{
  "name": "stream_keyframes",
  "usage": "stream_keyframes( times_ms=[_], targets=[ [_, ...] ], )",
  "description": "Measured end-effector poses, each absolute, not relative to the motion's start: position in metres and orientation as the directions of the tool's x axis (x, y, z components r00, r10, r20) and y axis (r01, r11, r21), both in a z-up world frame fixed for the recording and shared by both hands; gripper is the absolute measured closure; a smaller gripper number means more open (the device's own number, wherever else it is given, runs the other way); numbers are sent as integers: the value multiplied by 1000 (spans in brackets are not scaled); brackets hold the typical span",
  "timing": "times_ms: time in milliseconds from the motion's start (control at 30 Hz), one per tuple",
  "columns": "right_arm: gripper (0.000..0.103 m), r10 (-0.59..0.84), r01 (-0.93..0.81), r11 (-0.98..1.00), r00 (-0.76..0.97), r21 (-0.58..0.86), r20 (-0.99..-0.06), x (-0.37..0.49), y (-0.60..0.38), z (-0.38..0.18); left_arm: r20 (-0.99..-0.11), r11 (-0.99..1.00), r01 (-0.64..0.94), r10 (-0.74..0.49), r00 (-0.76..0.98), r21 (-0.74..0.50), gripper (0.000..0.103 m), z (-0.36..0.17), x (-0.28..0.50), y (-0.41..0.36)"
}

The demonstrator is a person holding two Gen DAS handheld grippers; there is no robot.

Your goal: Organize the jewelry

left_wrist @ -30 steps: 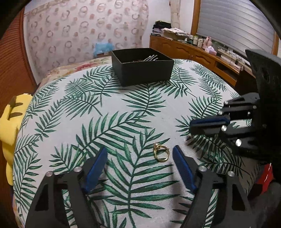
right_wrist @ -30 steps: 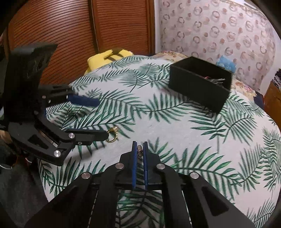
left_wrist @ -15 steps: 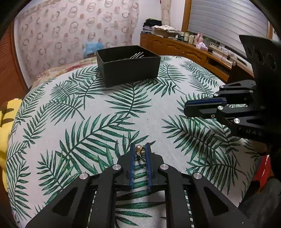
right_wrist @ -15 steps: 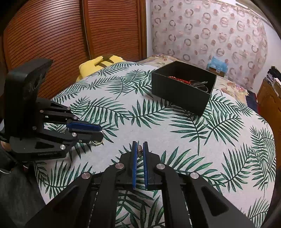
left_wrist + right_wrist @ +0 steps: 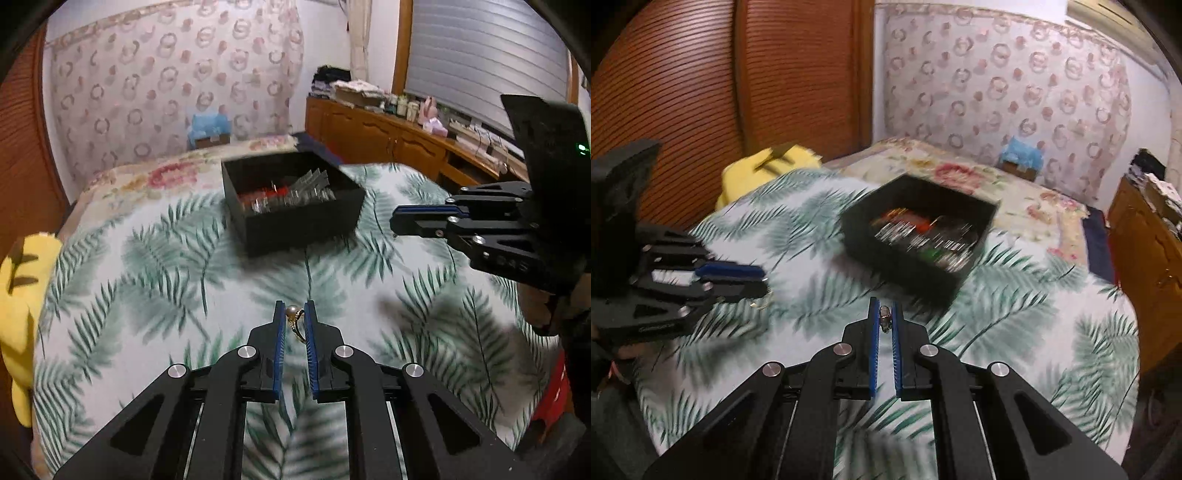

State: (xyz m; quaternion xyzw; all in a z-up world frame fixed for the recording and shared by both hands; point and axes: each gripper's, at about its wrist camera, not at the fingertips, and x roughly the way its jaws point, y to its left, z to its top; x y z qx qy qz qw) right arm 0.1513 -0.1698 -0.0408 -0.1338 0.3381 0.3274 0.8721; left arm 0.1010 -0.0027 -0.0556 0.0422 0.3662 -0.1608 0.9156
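Left wrist view, jaws clamped on gold pearl ring (image 5: 294,320), right jaws pinching small metal piece (image 5: 885,317)

Both wrist cameras face the black box (image 5: 295,218) from opposite sides.

No legible text, label, brand, number or sign in either view.

Right wrist view: the left claw (image 5: 753,280), to the left of and slightly ahead of the right claw (image 5: 885,321), carries a short embossed marking low on its black side plate. Motion blur leaves the characters unreadable.

Left wrist view: the right claw (image 5: 397,223), ahead and to the right of the left claw (image 5: 294,321), shows faint raised shapes on its lower side plate, too blurred to tell whether they are characters. A small green indicator light sits on the housing above it; no characters beside it.
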Motion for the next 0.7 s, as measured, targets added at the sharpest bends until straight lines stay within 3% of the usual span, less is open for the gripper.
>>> stream_keyframes(
  times_ms=[333, 700],
  targets=[
    [96, 488, -613, 789, 578, 47, -654, 220, -169, -35, -648, 957, 289, -242, 722, -35, 94, -37, 152, -3],
    [94, 480, -603, 796, 572, 56, -665, 240, -160, -46, -638, 958, 283, -253, 728, -57, 94, -36, 192, -13]
  ],
)
